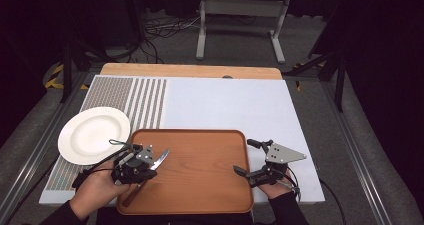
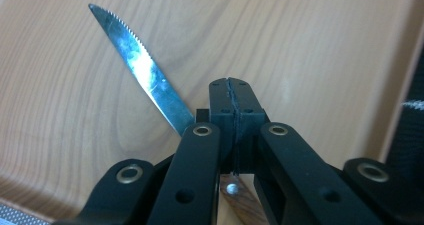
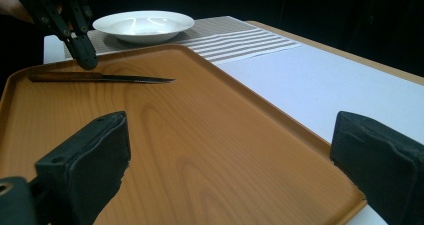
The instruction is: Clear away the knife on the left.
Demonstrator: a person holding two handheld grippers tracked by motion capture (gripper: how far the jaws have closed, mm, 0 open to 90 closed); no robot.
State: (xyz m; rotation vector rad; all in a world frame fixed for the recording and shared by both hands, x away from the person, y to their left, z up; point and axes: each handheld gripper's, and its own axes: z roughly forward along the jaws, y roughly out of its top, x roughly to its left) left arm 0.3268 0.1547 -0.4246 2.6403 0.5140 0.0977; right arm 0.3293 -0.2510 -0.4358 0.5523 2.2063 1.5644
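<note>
A wooden tray (image 1: pixel 200 180) sits at the near edge of a white-covered table (image 1: pixel 240 105). The left gripper (image 1: pixel 150 172), jaws together, clamps a knife (image 2: pixel 145 70) near the tray's left edge. The right gripper (image 1: pixel 241 157) gapes wide at the tray's right edge. A dark room lies beyond.

On the rectangular wooden tray (image 1: pixel 200 180), near its left edge: steel serrated knife (image 1: pixel 150 171); left of and behind the tray: round white plate (image 1: pixel 92 135); beneath the tray: flat white mat (image 1: pixel 240 105).
</note>
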